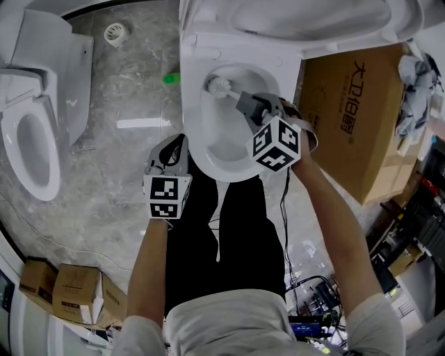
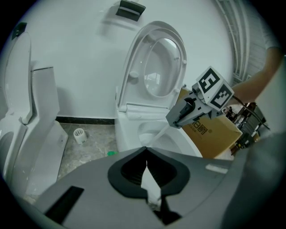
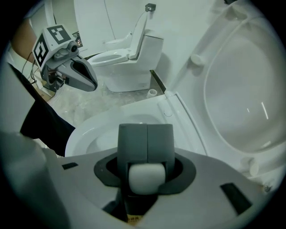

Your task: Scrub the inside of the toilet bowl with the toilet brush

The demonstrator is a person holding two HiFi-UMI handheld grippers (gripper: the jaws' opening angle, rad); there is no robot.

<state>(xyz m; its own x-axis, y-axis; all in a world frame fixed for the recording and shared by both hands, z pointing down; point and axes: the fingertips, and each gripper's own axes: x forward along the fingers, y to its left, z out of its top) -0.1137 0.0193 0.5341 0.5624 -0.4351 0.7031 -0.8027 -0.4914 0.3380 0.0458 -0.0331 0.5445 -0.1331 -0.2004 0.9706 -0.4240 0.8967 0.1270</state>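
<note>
The right gripper's (image 1: 254, 104) jaws are clenched on the toilet brush (image 1: 219, 86) handle, with the bristles inside the toilet bowl (image 1: 224, 151). The left gripper's (image 1: 174, 149) jaws are pressed together.

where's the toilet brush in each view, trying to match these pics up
Head view: toilet brush bristles in the toilet bowl, upper centre; handle runs to the right gripper.
Left gripper view: only its white handle, centre, slanting into the bowl.
Right gripper view: handle end clamped between the jaws, bottom centre; bristles hidden.
Shared landmark: the raised toilet lid.
</note>
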